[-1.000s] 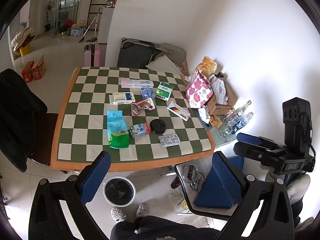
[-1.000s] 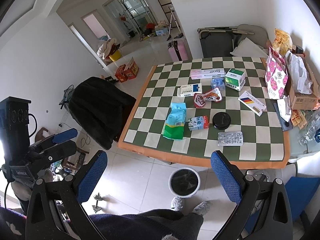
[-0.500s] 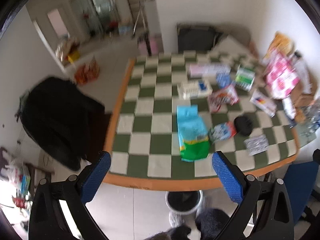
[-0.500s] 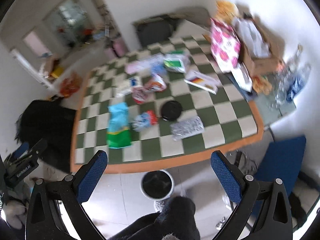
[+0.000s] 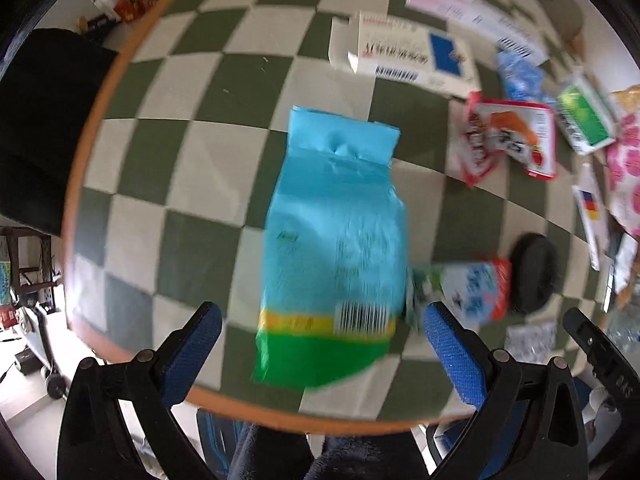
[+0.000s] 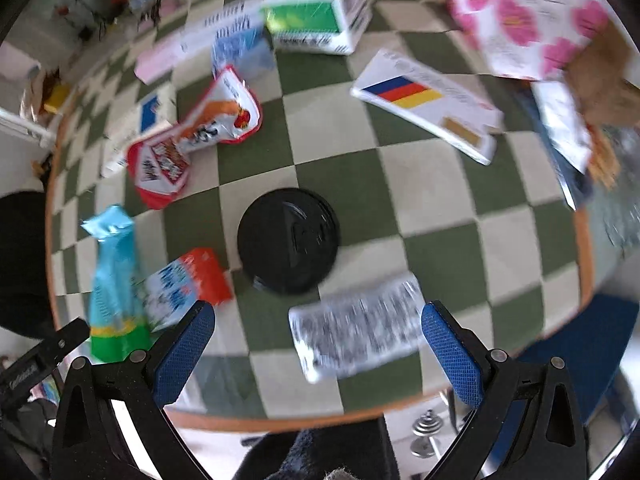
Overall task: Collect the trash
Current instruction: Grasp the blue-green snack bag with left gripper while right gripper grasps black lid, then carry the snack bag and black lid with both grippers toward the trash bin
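Blue and green plastic film makes up the flat pouch [image 5: 332, 248], which lies on the checkered bench [image 5: 192, 240] near its front edge, straight ahead of the left gripper [image 5: 318, 344]. The left fingers [image 5: 192, 344] stand wide open and hold nothing. The pouch looks light, soft and a little slippery, so the green bottom edge seems the best place to pinch. The right gripper [image 6: 316, 340] is also spread open and empty, above a silver blister pack [image 6: 356, 336], probably thin, stiff and crackly, best taken by a long edge.
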The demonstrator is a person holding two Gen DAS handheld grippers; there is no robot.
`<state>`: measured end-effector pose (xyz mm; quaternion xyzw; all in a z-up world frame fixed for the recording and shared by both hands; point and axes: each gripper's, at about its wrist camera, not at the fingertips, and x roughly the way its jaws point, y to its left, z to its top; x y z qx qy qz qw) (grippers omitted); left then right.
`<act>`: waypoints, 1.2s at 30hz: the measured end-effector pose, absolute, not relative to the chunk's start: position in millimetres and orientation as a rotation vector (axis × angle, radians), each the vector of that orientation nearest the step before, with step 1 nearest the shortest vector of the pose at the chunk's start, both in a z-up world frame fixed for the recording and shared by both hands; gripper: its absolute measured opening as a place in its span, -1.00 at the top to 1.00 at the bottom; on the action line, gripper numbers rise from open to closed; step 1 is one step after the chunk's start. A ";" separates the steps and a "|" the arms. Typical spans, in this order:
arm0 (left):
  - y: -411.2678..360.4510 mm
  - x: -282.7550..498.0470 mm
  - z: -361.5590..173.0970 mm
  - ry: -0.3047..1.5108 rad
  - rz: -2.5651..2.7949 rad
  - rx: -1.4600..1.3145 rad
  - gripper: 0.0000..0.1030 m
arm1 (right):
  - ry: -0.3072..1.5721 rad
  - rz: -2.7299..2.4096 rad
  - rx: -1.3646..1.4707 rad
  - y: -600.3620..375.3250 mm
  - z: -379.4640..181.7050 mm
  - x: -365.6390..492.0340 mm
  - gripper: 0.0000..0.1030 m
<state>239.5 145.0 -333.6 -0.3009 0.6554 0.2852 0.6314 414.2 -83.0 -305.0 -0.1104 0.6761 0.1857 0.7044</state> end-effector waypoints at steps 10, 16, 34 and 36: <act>161.6 241.6 -378.2 1.559 0.682 -0.744 -0.86 | 1.590 0.442 -0.360 -32.9 -376.2 441.6 -1.00; 157.5 243.2 -376.7 1.549 0.684 -0.741 -0.60 | 1.592 0.445 -0.405 -21.0 -393.9 439.8 -0.88; 133.9 255.6 -316.5 1.442 0.714 -0.578 -0.58 | 1.446 0.508 -0.428 -39.1 -355.0 418.4 -0.68; 130.8 253.6 -297.7 1.409 0.718 -0.571 -0.58 | 1.432 0.516 -0.406 -41.7 -343.2 417.7 -0.68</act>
